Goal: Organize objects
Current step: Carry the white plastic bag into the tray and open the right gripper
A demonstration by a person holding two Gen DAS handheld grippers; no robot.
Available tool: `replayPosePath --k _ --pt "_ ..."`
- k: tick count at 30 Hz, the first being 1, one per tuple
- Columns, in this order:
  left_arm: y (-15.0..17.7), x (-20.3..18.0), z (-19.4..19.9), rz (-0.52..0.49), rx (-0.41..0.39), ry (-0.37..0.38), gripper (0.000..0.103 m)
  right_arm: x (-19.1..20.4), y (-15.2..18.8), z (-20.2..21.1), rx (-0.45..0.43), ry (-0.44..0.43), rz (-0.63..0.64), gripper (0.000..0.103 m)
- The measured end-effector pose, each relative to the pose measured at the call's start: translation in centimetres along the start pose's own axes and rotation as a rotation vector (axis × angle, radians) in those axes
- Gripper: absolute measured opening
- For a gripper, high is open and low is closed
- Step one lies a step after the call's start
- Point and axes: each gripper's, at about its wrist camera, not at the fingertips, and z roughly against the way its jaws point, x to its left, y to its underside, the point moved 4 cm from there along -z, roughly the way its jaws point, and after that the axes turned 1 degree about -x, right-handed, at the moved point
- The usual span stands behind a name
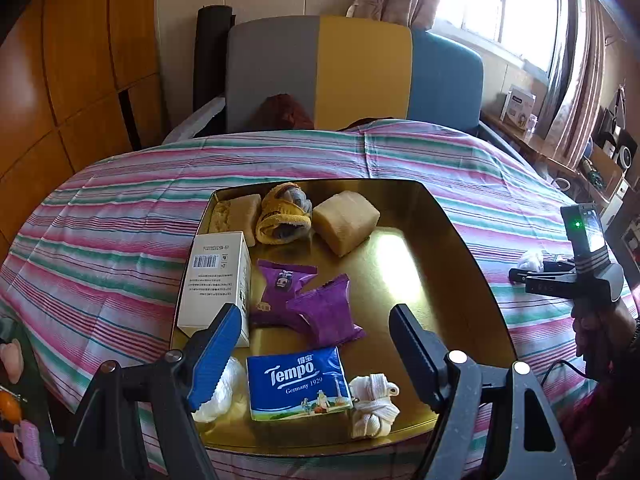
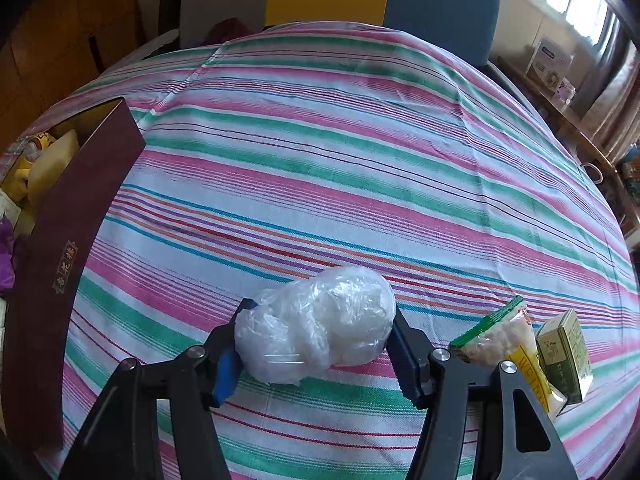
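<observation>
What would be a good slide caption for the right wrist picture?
Right gripper closed around a crumpled clear plastic bag on the striped tablecloth, beside two small packets.

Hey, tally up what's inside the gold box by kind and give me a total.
Inside the gold box, left wrist view:
Purple snack packets: 2
Tan wrapped blocks: 2
White carton: 1
Yellow fuzzy cloth item: 1
Blue Tempo tissue pack: 1
White knotted cloth: 1
White plastic-wrapped bundle: 1
Total: 9
</observation>
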Motion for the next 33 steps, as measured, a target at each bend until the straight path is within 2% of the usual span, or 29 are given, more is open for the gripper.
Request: replayPosePath --k 2,6,10,16,19,23,33 --pt "0.1 0.1 0.2 0.002 -0.003 0.006 0.078 0.3 -0.2 0.7 -0.01 -0.018 -0.017 0.062" --pt "0.3 0.2 0.4 0.01 -0.003 0.018 0.078 2.1 -1.6 3.7 -0.085 -0.075 -0.016 0.062" --pt "0.5 0.6 0.5 0.022 -0.002 0.021 0.078 6.5 -3.0 6.7 -0.144 -0.151 0.056 0.062" --pt "0.8 1.4 0.5 0.039 0.001 0.021 0.078 13.7 -4.3 9.0 -0.17 -0.266 0.175 0.063" --pt "1.0 1.9 0.3 0.049 0.007 0.019 0.078 17.1 -4.6 8.9 -0.148 -0.3 0.231 0.063" --pt "1.2 2.7 0.2 0.065 0.01 0.016 0.078 20.9 -4.8 7.1 -0.09 -0.299 0.302 0.063" --pt "1.5 3.8 -0.3 0.091 0.023 0.02 0.078 24.4 -5.2 1.7 0.026 -0.248 0.292 0.063"
